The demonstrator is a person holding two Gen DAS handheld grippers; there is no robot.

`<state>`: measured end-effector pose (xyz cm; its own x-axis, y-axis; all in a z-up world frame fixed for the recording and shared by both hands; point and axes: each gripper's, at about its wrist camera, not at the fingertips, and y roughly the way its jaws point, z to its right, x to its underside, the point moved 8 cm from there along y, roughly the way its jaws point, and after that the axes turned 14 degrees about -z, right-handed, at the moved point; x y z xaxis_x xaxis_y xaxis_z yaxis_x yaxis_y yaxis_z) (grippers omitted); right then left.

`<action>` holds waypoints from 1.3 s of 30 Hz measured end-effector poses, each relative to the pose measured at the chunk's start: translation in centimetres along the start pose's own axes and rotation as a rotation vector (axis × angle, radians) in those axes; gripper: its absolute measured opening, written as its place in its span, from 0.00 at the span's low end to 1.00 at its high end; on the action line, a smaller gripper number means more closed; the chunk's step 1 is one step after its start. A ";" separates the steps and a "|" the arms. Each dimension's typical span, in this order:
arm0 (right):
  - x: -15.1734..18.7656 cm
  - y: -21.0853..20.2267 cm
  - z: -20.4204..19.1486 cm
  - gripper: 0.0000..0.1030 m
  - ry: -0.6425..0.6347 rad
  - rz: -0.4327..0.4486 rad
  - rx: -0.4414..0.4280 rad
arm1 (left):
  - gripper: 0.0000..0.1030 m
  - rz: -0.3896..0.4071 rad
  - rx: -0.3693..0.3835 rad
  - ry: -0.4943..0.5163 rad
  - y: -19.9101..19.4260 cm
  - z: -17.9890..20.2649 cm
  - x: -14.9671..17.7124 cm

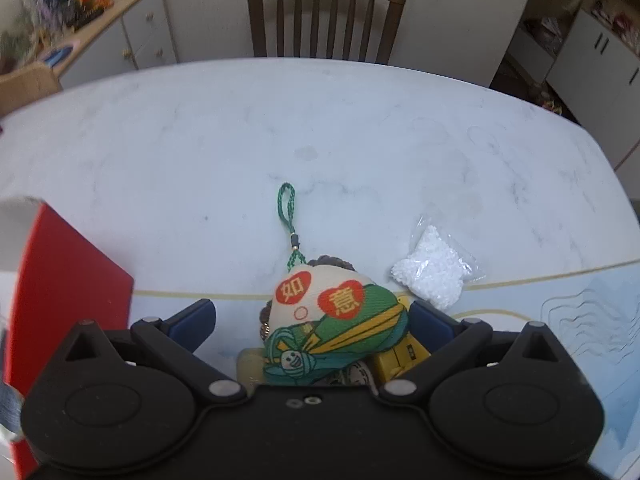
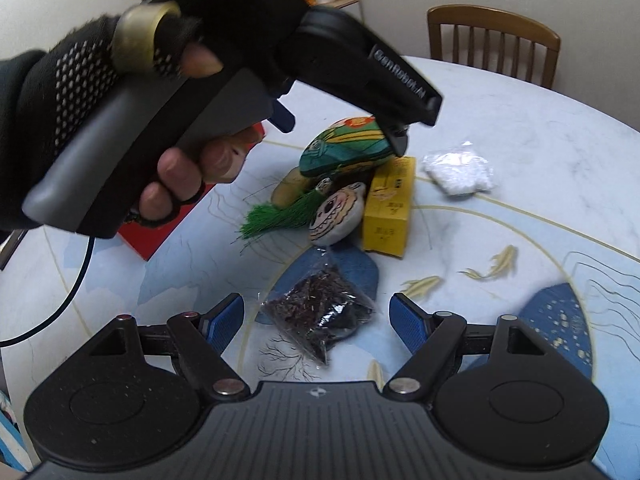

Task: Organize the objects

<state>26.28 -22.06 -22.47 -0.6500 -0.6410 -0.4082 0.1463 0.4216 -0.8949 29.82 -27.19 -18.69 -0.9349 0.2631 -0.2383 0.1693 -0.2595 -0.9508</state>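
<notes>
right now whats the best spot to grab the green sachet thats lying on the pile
Take the green sachet across its padded middle, coming from above as the open left claw already straddles it. It lies on the yellow box and round charm, so its flanks are free; the thin cord loop and tassel would likely slip.

Yellow box (image 1: 404, 354) half hidden under embroidered sachet (image 1: 332, 320).

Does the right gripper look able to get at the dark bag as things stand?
Probably yes. The right gripper is open with the dark bag lying flat between its fingers, and nothing covers it. The left gripper is further off, over the sachet.
</notes>
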 end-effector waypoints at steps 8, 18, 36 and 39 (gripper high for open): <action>-0.1 1.4 -0.7 0.78 -0.062 -0.006 0.046 | 0.94 -0.005 0.032 -0.015 0.9 -0.1 0.3; 0.1 2.5 -1.0 0.76 -0.130 -0.006 0.114 | 0.72 0.005 0.044 0.019 1.4 1.0 0.3; 0.6 1.8 -1.2 0.32 -0.111 -0.006 0.111 | 0.68 0.065 0.044 0.024 -1.4 0.2 0.8; 0.6 1.5 -1.2 0.29 -0.099 0.000 0.114 | 0.68 0.075 0.046 0.026 -2.7 0.1 1.3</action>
<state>25.15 -21.07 -23.82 -0.5742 -0.7033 -0.4190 0.2340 0.3495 -0.9072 28.16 -26.21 -16.40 -0.9114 0.2656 -0.3142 0.2234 -0.3217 -0.9201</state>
